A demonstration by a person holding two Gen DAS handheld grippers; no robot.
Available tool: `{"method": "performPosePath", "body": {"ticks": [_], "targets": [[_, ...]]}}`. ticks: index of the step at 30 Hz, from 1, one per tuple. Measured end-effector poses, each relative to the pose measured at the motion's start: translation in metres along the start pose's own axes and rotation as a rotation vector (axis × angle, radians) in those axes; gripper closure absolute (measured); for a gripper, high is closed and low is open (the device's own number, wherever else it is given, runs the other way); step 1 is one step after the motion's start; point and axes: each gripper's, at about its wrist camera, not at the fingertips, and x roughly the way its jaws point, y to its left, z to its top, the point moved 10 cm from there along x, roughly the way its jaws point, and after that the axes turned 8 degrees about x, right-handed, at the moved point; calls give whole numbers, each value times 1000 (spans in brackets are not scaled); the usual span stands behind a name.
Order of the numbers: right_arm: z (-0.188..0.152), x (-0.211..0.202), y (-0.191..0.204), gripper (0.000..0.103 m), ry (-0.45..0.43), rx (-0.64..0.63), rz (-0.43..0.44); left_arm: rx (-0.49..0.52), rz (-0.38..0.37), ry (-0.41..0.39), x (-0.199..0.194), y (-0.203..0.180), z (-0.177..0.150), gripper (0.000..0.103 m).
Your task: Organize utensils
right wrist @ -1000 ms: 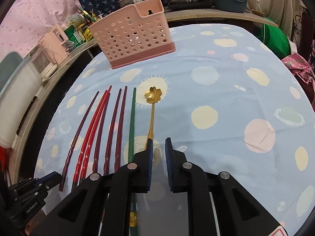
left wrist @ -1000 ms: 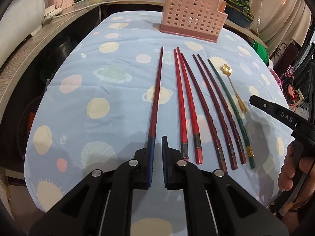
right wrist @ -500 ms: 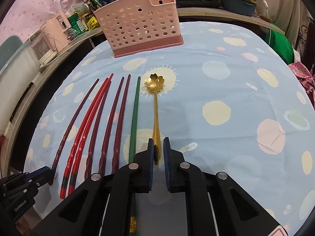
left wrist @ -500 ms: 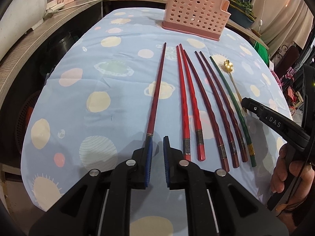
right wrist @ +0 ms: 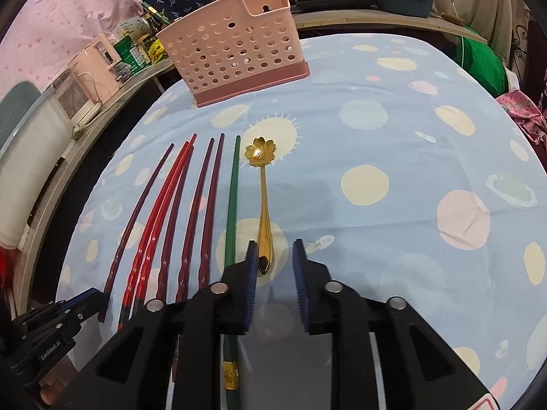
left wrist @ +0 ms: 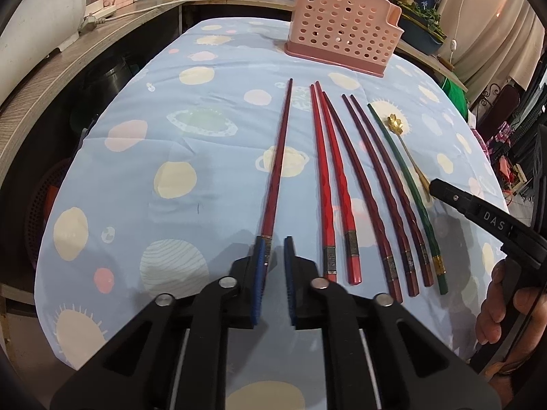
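Several red and dark red chopsticks point(left wrist: 328, 184) lie side by side on the blue spotted tablecloth point(left wrist: 143, 177), with one green chopstick point(right wrist: 231, 205) and a gold flower-headed spoon point(right wrist: 262, 198) at the right of the row. My left gripper point(left wrist: 274, 246) is slightly open, its fingers either side of the handle end of the leftmost dark red chopstick point(left wrist: 278, 160). My right gripper point(right wrist: 272, 253) is open around the spoon's handle end. A pink perforated utensil basket point(left wrist: 342, 44) stands at the far side of the table and also shows in the right wrist view point(right wrist: 236, 58).
A wooden counter point(left wrist: 68, 54) with appliances, jars and pots runs along the left and back. A green bag point(right wrist: 478, 65) and fabrics lie off the table's right edge. The right half of the tablecloth point(right wrist: 410, 177) holds no utensils.
Both grippers have moved closer to the table. The right gripper's jaws have opened around the spoon handle, and the left jaws have opened slightly at the chopstick's end.
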Motion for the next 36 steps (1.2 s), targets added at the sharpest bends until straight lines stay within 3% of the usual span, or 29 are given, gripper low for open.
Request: {"method": "performPosePath", "body": {"ticks": [6,8,16,32,36], "targets": [[-1,3,6,80,-19,-61,-44,14,-9,6,0,-3,-1,103],[-3,4,6,91,-27,-83,-62,14,-8,7,0,-3,0,103],[-1,-8,3,92,-53,-84,-61,3,-20,6,-5,-4,1,103],[32,-60,-7,93,-143,8,-2,-34,-38,-162,-75,0,64,103],[40,-66,-9,93,-155,34,16,-48,-41,-134,-68,6,61,103]]}}
